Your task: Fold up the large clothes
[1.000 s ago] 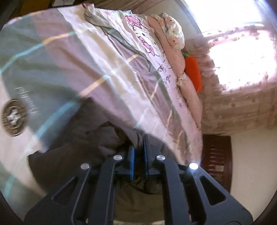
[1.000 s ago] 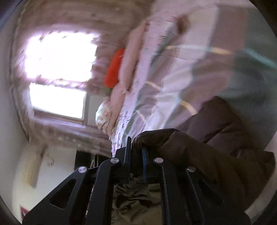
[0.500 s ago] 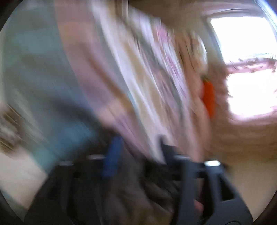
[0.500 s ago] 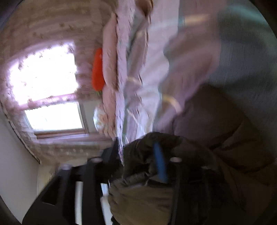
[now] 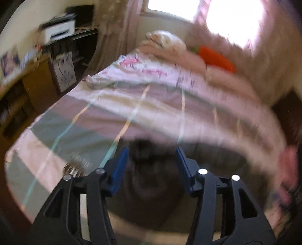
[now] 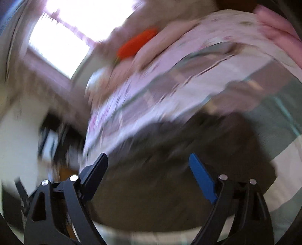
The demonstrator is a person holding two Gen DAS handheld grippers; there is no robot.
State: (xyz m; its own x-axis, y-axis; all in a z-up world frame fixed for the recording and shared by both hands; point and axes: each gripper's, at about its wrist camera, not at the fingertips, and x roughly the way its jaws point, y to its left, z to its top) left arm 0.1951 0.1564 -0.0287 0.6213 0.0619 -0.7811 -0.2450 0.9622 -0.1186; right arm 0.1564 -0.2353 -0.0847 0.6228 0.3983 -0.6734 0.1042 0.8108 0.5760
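Observation:
A dark brown garment [image 5: 151,181] lies bunched on the striped bedsheet [image 5: 94,120] near the bed's front edge. My left gripper [image 5: 152,156] is open, its jaws wide apart above the garment, holding nothing. In the right wrist view the same garment [image 6: 169,169] spreads below my right gripper [image 6: 148,158], which is also open and empty. Both views are blurred by motion.
An orange carrot-shaped plush [image 5: 217,56] and pink pillows [image 5: 166,43] lie at the bed's far end under a bright window [image 5: 234,17]. A desk with a printer [image 5: 58,32] stands to the left of the bed. The plush also shows in the right wrist view [image 6: 135,45].
Both grippers were shut on the brown garment one second ago; both have opened, let it drop on the bed and swung up and away.

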